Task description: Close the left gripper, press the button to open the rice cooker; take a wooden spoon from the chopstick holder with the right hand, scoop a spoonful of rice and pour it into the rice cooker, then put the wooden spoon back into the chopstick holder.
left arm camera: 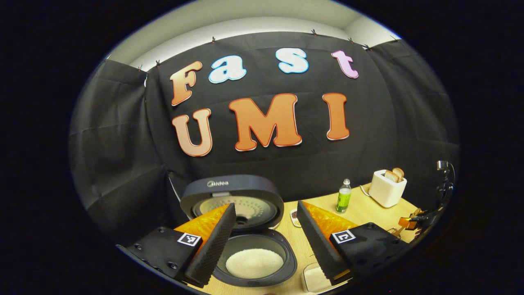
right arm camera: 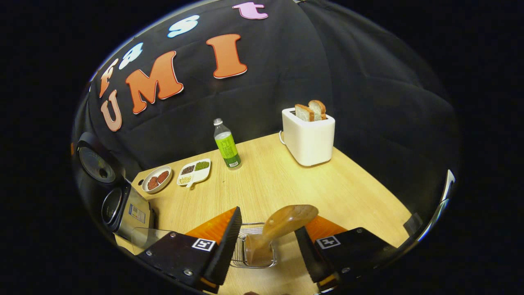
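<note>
The rice cooker [left arm camera: 254,246] stands with its lid [left arm camera: 235,192] raised, and white rice lies in its inner pot [left arm camera: 254,263]. My left gripper [left arm camera: 266,205] hangs open above and in front of the pot, nothing between its fingers. A wooden spoon [right arm camera: 286,219] stands bowl-up in the wire chopstick holder [right arm camera: 250,257]. My right gripper [right arm camera: 268,219] is open around the spoon, with a gap on the left side. The cooker [right arm camera: 123,209] also appears at the left edge of the right gripper view. A clear container of rice [left arm camera: 315,278] sits just right of the cooker.
On the wooden table [right arm camera: 286,180] stand a green bottle [right arm camera: 226,145], a white toaster [right arm camera: 308,135] with bread slices, a divided dish of grains [right arm camera: 194,171] and a small plate [right arm camera: 156,179]. The other gripper [left arm camera: 413,221] shows far right in the left gripper view.
</note>
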Available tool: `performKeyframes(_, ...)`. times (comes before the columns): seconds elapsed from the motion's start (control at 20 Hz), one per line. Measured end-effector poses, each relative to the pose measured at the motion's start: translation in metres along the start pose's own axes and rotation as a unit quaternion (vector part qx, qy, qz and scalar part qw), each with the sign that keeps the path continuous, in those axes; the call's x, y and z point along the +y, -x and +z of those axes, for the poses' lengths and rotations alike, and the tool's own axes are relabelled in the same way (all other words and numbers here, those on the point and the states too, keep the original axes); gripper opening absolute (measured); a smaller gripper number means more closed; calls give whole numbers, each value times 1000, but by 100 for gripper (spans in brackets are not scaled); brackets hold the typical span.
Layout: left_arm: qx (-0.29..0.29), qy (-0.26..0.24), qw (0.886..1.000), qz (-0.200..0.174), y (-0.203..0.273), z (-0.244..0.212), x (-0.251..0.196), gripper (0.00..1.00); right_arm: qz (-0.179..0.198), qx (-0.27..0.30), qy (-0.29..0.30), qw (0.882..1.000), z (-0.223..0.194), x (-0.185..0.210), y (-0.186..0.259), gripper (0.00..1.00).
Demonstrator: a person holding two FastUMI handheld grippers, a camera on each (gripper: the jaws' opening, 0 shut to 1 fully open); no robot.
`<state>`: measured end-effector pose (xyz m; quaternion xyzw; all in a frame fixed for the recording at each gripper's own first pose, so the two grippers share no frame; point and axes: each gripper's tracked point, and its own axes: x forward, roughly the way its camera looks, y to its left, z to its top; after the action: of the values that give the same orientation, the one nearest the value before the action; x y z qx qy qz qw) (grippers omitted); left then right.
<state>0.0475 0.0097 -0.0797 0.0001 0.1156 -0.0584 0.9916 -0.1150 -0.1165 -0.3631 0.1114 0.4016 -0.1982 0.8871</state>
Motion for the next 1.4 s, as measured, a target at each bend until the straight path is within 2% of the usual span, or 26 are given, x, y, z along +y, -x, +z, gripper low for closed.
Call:
performKeyframes(0.05,-8,10,1000,0,-3,12,7,93,-6,-6,6,1000,7,-7,11,80)
performKeyframes(0.1,-12,24,1000,-1,-7,24,12,100,-10,-14,10,1000,15,-10,16,82)
performKeyframes(0.2,-17,40,999,9,-14,46,32,100,-15,-28,20,999,29,-14,25,86)
performKeyframes(0.25,-17,43,999,14,-20,55,41,93,-18,-37,26,999,38,-16,28,88)
performKeyframes(0.4,12,48,998,42,-47,70,69,93,-11,-69,40,997,68,-13,44,88)
performKeyframes(0.55,48,42,995,80,-74,67,92,94,20,-118,54,991,102,5,66,89)
performKeyframes(0.6,63,38,994,80,-82,64,91,100,26,-133,61,989,111,10,72,89)
performKeyframes(0.7,95,34,992,80,-97,51,89,94,40,-159,66,984,129,21,87,89)
performKeyframes(0.75,112,33,990,84,-104,41,92,99,44,-169,69,982,137,24,94,89)
performKeyframes(0.8,132,31,987,88,-108,31,95,100,47,-180,71,980,143,27,99,89)
performKeyframes(0.95,182,75,978,76,-112,-4,89,100,69,-228,85,968,164,38,119,89)
performKeyframes(1.05,186,68,977,78,-111,-8,94,100,70,-242,97,963,167,38,125,89)
performKeyframes(1.1,191,63,977,73,-112,-10,89,94,72,-248,101,961,170,39,128,89)
performKeyframes(1.15,202,61,976,63,-111,-16,82,100,76,-258,101,958,174,41,130,89)
performKeyframes(1.2,212,61,974,54,-110,-21,76,100,84,-272,97,954,181,46,135,89)
performKeyframes(1.25,224,59,972,48,-105,-26,72,95,93,-286,92,949,187,52,140,89)
performKeyframes(1.3,231,57,970,44,-101,-30,69,100,99,-293,89,947,189,54,141,89)
performKeyframes(1.35,237,57,969,41,-98,-37,67,95,101,-294,92,946,189,56,139,89)
performKeyframes(1.4,246,58,967,34,-95,-44,63,95,100,-292,96,947,186,56,137,89)
